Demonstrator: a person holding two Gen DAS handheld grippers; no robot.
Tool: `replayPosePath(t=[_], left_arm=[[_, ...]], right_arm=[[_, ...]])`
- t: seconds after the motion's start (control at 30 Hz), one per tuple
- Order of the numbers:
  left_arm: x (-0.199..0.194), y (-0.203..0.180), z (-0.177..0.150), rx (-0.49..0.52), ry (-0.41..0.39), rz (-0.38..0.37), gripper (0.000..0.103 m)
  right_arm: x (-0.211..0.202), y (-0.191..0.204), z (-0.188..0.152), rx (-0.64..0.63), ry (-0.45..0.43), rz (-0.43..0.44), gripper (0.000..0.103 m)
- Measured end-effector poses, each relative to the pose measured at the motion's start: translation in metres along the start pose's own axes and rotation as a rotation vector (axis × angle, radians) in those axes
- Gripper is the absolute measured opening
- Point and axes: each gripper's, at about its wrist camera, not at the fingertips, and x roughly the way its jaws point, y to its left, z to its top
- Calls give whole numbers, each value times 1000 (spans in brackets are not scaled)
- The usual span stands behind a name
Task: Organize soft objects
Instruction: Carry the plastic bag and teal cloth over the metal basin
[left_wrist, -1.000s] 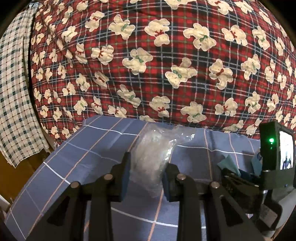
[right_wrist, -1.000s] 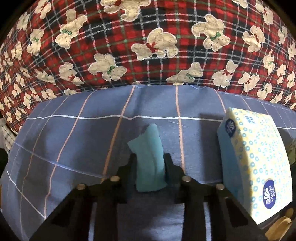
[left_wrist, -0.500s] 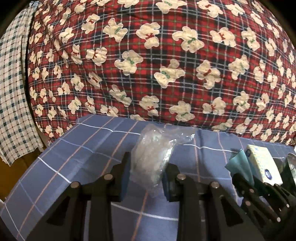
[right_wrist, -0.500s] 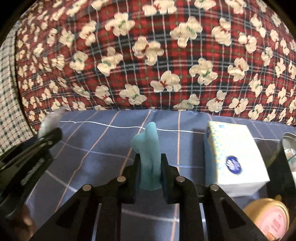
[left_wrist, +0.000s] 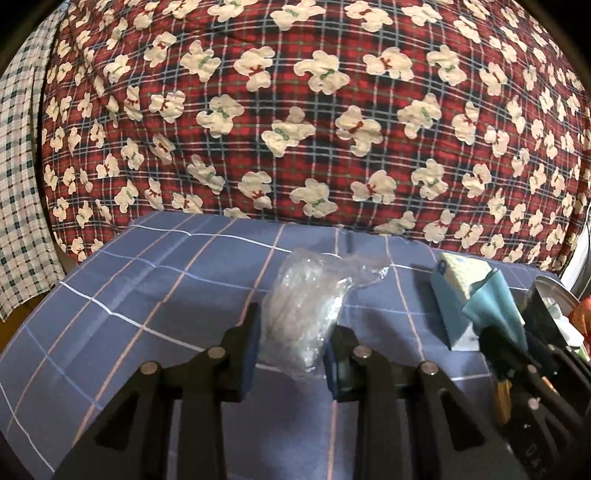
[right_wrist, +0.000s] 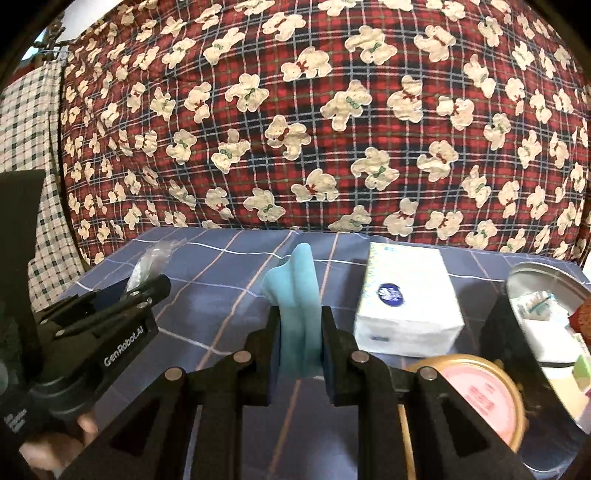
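Observation:
My left gripper (left_wrist: 293, 341) is shut on a clear crinkled plastic bag (left_wrist: 308, 306) and holds it above the blue checked cloth (left_wrist: 166, 295). My right gripper (right_wrist: 299, 338) is shut on a folded teal cloth (right_wrist: 299, 295) that stands upright between its fingers. The teal cloth (left_wrist: 495, 306) and the right gripper show at the right edge of the left wrist view. The left gripper (right_wrist: 147, 290) with the plastic bag (right_wrist: 153, 260) shows at the left of the right wrist view. A white and yellow tissue pack (right_wrist: 406, 299) lies to the right of the teal cloth.
A red plaid quilt with white bears (left_wrist: 314, 110) rises behind the blue cloth. A round metal tin (right_wrist: 546, 295) with small packets stands at the right, and a pink-lidded round container (right_wrist: 487, 395) sits in front of it. A checked curtain (left_wrist: 18, 184) hangs at the left.
Both grippers have pulled back and risen with their loads still held. The right gripper has drawn away from the tissue pack, and the tin and pink lid have come into view.

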Motion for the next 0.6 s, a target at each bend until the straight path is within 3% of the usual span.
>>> replayPosePath(t=[0.6], left_arm=[[-25, -66, -18, 68, 0, -110, 29]], right_arm=[[-49, -45, -17, -56, -99, -70, 22]])
